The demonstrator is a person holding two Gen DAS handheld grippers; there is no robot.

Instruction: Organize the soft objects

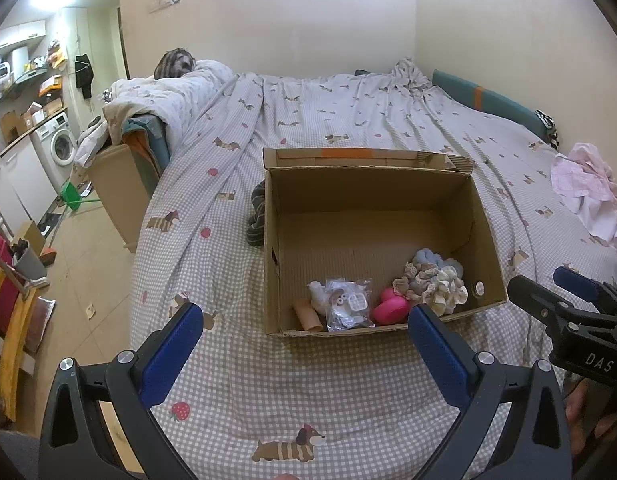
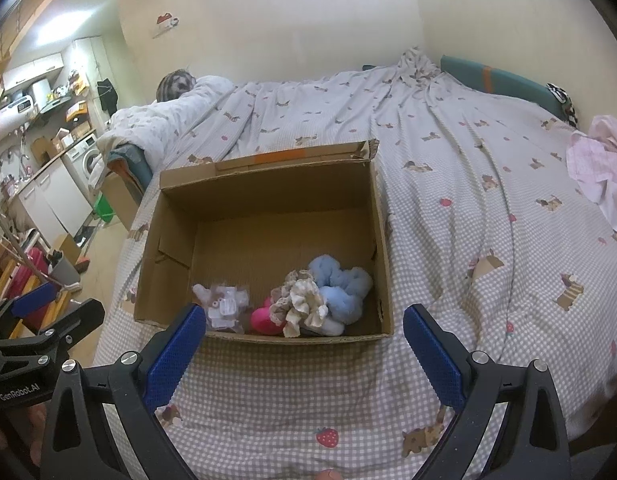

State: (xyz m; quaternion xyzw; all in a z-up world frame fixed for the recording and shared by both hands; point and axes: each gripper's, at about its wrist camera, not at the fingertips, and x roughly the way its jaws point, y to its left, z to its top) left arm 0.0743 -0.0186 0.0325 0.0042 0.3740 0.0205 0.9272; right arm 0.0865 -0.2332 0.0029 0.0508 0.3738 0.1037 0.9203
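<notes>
Both grippers gape, seemingly empty, before box (image 1: 372,196).

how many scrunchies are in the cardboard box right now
3 visible: a blue scrunchie at the right, a cream scrunchie in front of it, a lace-trimmed scrunchie beside the pink toy. Others may be hidden underneath.

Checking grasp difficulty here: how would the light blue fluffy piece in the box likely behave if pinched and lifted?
The light blue fluffy piece looks plush, so it probably compresses and droops. Likely light. It touches the cream lace scrunchies, which might drag along inside the cardboard box.
</notes>
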